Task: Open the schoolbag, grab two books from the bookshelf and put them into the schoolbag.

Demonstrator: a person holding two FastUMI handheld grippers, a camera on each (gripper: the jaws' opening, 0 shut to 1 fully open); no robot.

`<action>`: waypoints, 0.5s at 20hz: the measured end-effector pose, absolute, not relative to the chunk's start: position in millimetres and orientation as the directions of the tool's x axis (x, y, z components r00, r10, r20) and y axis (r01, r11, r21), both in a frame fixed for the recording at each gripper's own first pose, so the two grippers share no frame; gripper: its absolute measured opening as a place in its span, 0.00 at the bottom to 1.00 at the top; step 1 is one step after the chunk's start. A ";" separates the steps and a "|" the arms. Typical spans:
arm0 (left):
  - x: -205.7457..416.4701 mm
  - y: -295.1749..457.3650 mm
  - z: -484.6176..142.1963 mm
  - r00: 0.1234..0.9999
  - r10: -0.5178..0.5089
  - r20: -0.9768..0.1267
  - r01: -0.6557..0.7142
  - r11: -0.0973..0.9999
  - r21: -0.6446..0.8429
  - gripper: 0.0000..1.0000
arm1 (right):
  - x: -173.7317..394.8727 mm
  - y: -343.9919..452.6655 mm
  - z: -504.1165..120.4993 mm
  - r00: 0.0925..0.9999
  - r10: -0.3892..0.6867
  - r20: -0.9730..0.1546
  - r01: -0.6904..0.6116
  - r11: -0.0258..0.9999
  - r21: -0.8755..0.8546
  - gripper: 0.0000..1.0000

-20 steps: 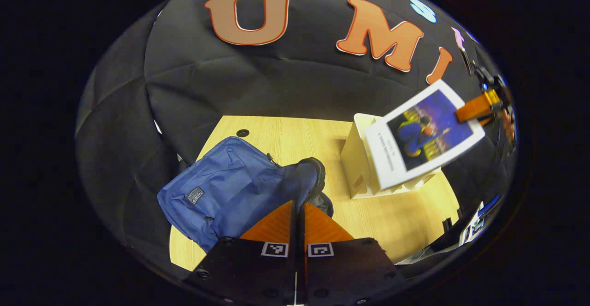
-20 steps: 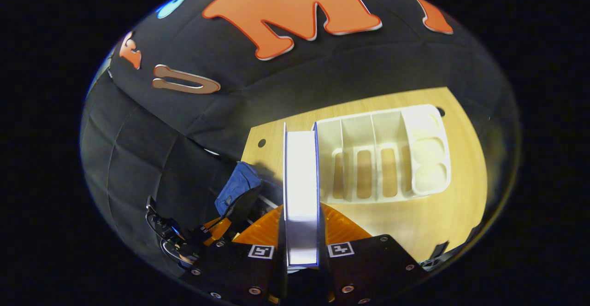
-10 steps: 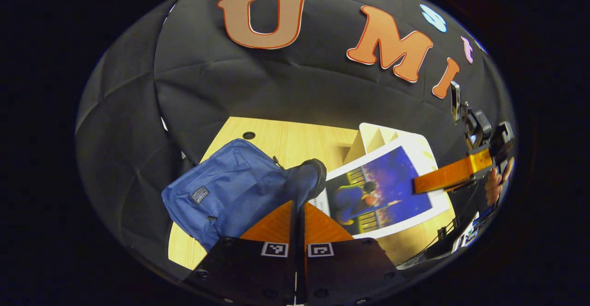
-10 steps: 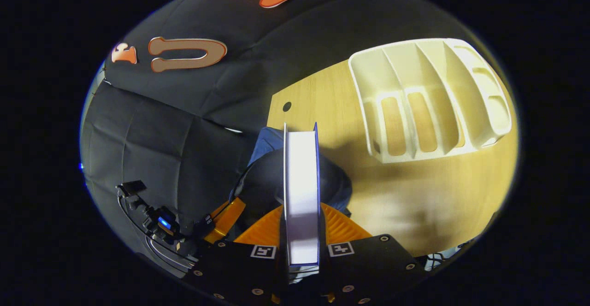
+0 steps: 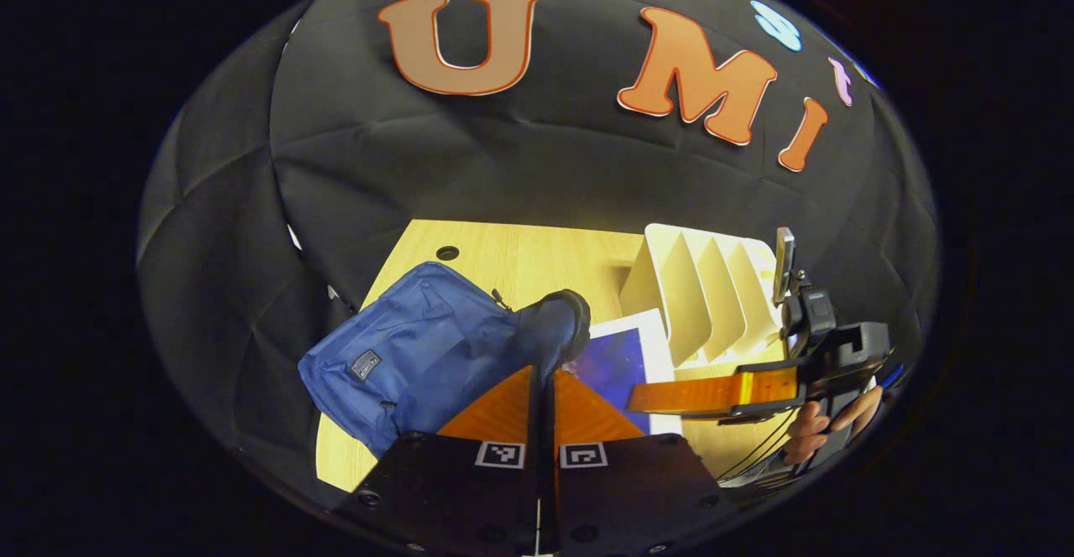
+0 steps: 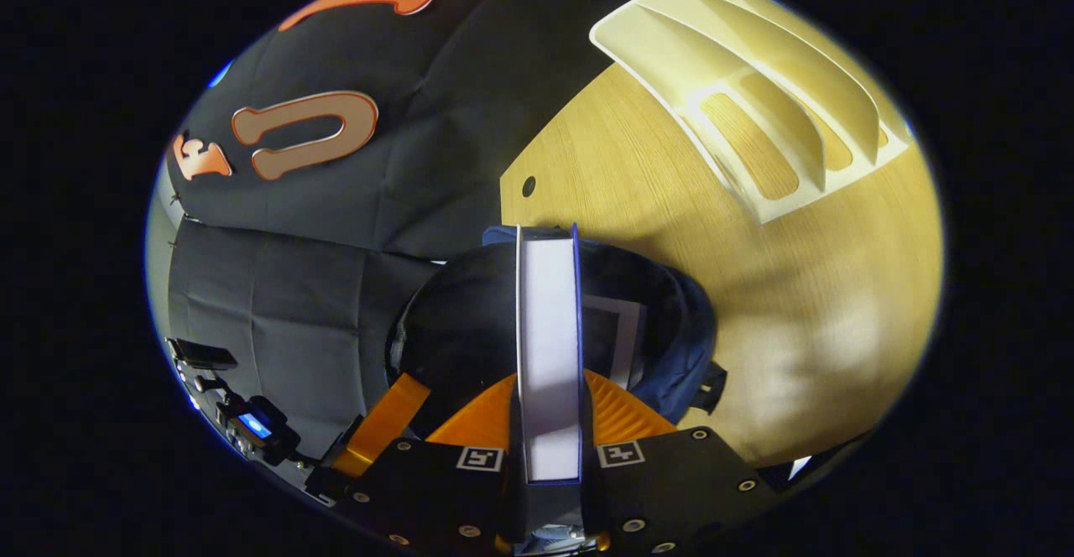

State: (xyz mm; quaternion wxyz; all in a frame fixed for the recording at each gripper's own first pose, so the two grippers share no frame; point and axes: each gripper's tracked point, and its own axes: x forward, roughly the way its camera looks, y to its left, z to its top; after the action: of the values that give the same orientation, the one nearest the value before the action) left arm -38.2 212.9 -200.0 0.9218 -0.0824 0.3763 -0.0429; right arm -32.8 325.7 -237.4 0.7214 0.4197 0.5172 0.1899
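Book (image 6: pixel 550 347) was held edge-on in the right gripper view, its long axis running up the frame from the gripper toward the schoolbag's mouth; white page block faced the camera, blue covers on either side. Its far end sat over the dark opening of the blue schoolbag (image 6: pixel 680 330), where the white corner of a second book (image 6: pixel 621 335) was visible inside. Right gripper (image 6: pixel 550 410) pinched the book from both sides, fingers pressed against the covers.

In the left gripper view the same book (image 5: pixel 617 356) showed its blue-purple cover with a white border at lower centre, tilted, one end hidden behind the bag's raised rim. Right gripper (image 5: pixel 650 396) reached in from the lower right; a hand (image 5: pixel 826 427) held it.

Left gripper (image 5: pixel 544 377) had its fingers pressed together on the raised dark rim of the schoolbag (image 5: pixel 403 356), which lay at lower left on the wooden table (image 5: pixel 537 259).

White slotted bookshelf (image 5: pixel 713 297) stood right of the bag, well apart from it; in the right gripper view it occupied the upper right (image 6: pixel 755 79).
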 end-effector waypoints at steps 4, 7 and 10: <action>-37.3 206.3 -196.3 0.709 -0.164 -0.686 0.053 0.982 -0.180 0.01 | -32.7 344.5 -251.7 0.408 0.698 -0.589 0.145 0.587 0.797 0.26; -37.0 201.7 -193.5 0.705 -0.177 -0.687 0.081 0.982 -0.169 0.01 | -27.3 362.5 -263.1 0.433 0.691 -0.579 0.133 0.586 0.800 0.26; -37.5 197.7 -191.2 0.702 -0.189 -0.686 0.107 0.981 -0.161 0.02 | -27.7 377.3 -269.5 0.431 0.695 -0.575 0.121 0.587 0.801 0.26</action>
State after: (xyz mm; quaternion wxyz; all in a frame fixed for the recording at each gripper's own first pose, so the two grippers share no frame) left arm -37.5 197.7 -191.2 0.9210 -0.0548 0.3772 -0.0803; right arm -27.7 377.3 -269.5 0.7396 0.4108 0.4965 0.1943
